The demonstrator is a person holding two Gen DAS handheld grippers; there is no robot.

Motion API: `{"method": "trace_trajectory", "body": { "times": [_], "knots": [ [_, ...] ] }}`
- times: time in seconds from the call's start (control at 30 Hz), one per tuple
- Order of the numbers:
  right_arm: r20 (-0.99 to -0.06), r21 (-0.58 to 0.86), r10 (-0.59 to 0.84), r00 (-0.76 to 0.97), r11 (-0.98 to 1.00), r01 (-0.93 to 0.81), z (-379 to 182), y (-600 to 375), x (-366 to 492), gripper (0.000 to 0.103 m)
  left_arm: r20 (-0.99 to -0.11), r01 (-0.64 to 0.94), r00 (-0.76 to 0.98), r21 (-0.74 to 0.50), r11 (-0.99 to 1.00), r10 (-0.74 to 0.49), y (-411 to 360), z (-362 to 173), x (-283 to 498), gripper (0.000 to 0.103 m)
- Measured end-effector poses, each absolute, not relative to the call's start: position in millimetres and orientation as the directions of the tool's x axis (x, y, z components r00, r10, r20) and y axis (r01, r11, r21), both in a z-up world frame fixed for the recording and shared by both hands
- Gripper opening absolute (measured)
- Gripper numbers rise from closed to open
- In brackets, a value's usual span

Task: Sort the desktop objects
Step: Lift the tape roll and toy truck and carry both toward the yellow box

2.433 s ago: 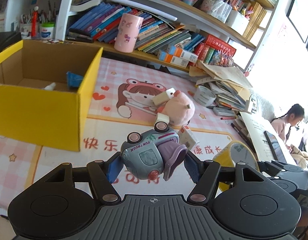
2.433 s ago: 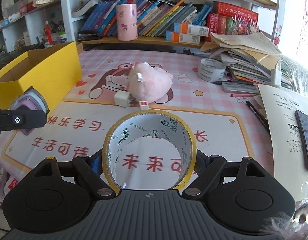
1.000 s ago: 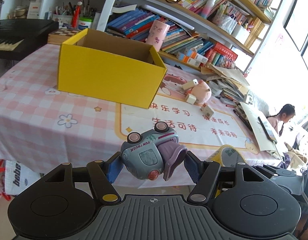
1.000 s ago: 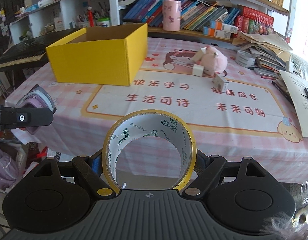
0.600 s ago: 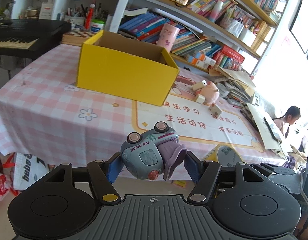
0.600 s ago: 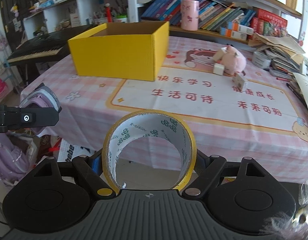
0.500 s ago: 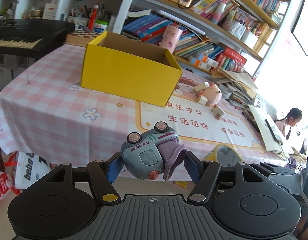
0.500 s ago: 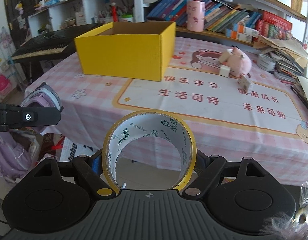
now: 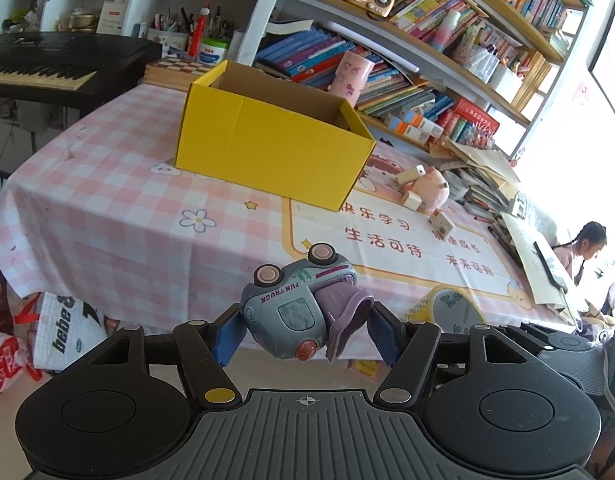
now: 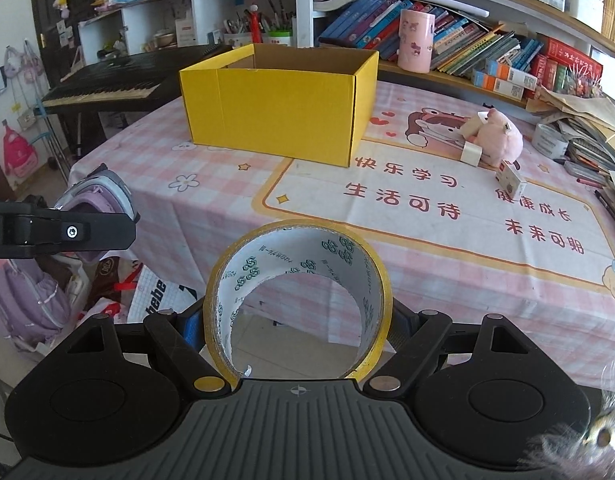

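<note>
Nearest the left wrist camera, the left claw (image 9: 305, 330) is clamped partway on a grey-blue toy truck (image 9: 297, 310) lettered "FUN TRUCK", its blue pads pressing the truck's two sides. The truck lies tipped, wheels up, with a purple scoop part toward the right finger. It hangs off the near edge of the tabletop (image 9: 107, 216), over the floor.

The right claw (image 10: 295, 330) stands wide and grips a roll of yellow tape (image 10: 297, 280) by its outer rim, the roll upright with its open core facing the camera. This roll too is short of the tabletop's near edge. In the right wrist view the left claw shows at the left edge, with the truck's purple part just behind its finger.

Farther in, the yellow cardboard box (image 10: 279, 108) sits on the pink checked cloth, open at the top, toward the tabletop's far left. To the right of the box, near it, a pink plush pig (image 10: 499, 138) rests on the printed mat, with small white blocks touching or just beside it and a small carton (image 10: 511, 182) nearer than the pig. Beyond the box a pink cup (image 10: 416, 40) stands on the bookshelf ledge.
</note>
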State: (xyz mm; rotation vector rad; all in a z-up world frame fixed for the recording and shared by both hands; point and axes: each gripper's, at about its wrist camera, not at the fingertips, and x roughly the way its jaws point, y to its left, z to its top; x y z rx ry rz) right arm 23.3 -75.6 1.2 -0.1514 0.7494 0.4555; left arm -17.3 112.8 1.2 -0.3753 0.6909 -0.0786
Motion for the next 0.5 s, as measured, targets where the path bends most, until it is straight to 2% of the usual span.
{"method": "trace_trajectory", "body": {
  "times": [0.5],
  "knots": [
    [-0.675,0.01,0.34,0.654,0.891,-0.454,4.9,-74.4,20.9,0.081,-0.594,-0.029,0.778,-0.361,0.932,-0.206,110.4,5.0,-15.7,0.066]
  ]
}}
